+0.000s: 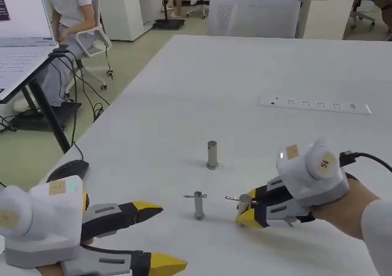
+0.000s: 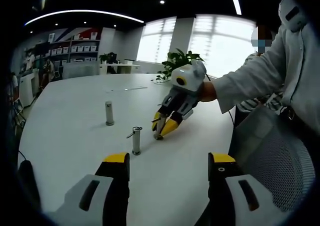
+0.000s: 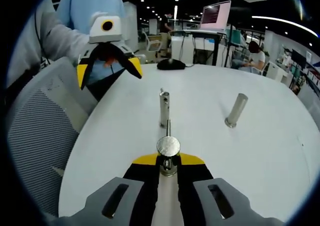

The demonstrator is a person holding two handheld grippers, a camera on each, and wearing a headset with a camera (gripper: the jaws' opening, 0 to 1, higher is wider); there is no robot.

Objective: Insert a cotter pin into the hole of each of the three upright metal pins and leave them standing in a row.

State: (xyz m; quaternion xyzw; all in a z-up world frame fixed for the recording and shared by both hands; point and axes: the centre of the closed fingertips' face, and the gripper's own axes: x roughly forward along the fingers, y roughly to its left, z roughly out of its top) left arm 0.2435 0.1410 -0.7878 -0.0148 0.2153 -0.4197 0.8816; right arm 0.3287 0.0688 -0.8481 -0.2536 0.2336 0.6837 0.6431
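Note:
Three upright metal pins stand on the white table (image 1: pixel 184 92). The far pin (image 1: pixel 212 154) (image 2: pixel 109 113) (image 3: pixel 235 110) is bare. The middle pin (image 1: pixel 198 204) (image 2: pixel 136 141) (image 3: pixel 164 108) has a cotter pin (image 1: pixel 195 196) through its top. My right gripper (image 1: pixel 245 212) (image 2: pixel 165 126) (image 3: pixel 168 162) is shut on the third pin (image 1: pixel 245 200) (image 3: pixel 168 146), from which a cotter pin (image 1: pixel 231 197) (image 3: pixel 168 127) points towards the middle pin. My left gripper (image 1: pixel 173 237) (image 2: pixel 170 161) (image 3: pixel 109 63) is open and holds nothing, low at the near left.
A white power strip (image 1: pixel 318 104) lies at the far right of the table. A black mouse (image 1: pixel 66 169) sits by the left edge, with a laptop (image 1: pixel 21 49) on a desk beyond. A grey chair (image 1: pixel 254 16) stands behind the table's far end.

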